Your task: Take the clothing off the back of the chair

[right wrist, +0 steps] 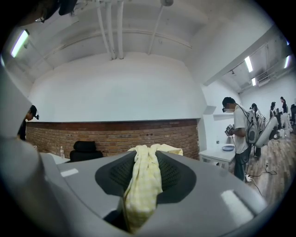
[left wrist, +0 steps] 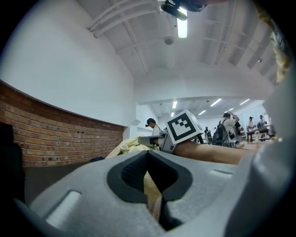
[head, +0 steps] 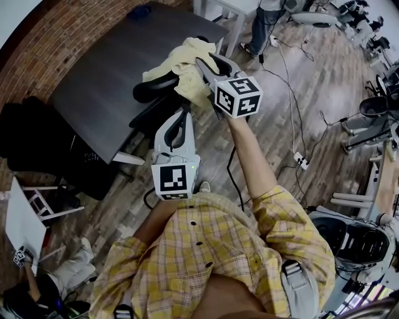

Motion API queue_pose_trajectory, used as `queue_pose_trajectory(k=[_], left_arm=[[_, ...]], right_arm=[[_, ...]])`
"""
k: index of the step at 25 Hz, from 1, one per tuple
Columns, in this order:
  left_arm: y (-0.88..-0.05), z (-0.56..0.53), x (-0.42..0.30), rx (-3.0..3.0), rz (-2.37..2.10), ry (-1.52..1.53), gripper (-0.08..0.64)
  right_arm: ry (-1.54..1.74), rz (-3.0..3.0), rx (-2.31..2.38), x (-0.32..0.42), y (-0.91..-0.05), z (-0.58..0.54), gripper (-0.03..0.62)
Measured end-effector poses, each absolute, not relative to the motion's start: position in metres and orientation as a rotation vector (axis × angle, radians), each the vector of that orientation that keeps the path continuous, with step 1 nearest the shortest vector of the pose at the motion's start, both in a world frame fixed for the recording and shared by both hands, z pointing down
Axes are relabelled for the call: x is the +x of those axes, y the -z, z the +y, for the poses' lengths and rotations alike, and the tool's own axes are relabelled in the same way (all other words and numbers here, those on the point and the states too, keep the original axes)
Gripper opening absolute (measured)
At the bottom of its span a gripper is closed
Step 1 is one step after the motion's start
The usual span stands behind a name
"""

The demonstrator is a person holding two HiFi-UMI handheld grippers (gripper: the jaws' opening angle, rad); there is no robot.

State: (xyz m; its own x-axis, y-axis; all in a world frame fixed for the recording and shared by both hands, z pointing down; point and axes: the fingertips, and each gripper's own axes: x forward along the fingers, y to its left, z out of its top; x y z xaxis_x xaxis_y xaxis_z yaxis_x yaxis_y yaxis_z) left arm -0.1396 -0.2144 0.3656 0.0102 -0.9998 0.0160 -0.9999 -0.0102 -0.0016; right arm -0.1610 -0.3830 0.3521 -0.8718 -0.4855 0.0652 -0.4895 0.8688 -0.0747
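The clothing (head: 182, 65) is a pale yellow checked garment bunched over the back of a black chair (head: 153, 93) beside a dark table. My right gripper (head: 202, 62) reaches into the bunch, shut on a fold of it. That fold (right wrist: 143, 185) runs pinched between the pads of the right gripper (right wrist: 145, 159). My left gripper (head: 182, 115) sits lower, at the chair back under the hanging cloth. In the left gripper view a thin strip of the yellow fabric (left wrist: 151, 187) is caught between the nearly closed jaws of the left gripper (left wrist: 149, 162), and the right gripper's marker cube (left wrist: 184, 126) shows beyond.
The dark table (head: 106, 75) stands against a brick wall (head: 37, 43). Cables and a power strip (head: 302, 161) lie on the wooden floor at right. A person (head: 265, 25) stands by a white table (head: 225, 11) at the back. A white stand (head: 25, 224) is at left.
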Motion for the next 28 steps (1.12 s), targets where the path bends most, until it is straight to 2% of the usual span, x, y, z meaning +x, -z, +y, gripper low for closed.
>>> queue_pose_trajectory(k=[9, 28], left_arm=[[-0.364, -0.202, -0.142, 2.254, -2.190, -0.009, 0.000], [-0.341, -0.197, -0.111, 2.335, -2.160, 0.014, 0.000]], right_arm=[[-0.048, -3.040, 0.839, -0.151, -0.313, -0.364, 0.127], [0.113, -3.175, 1.054, -0.072, -0.193, -0.337, 0.129]])
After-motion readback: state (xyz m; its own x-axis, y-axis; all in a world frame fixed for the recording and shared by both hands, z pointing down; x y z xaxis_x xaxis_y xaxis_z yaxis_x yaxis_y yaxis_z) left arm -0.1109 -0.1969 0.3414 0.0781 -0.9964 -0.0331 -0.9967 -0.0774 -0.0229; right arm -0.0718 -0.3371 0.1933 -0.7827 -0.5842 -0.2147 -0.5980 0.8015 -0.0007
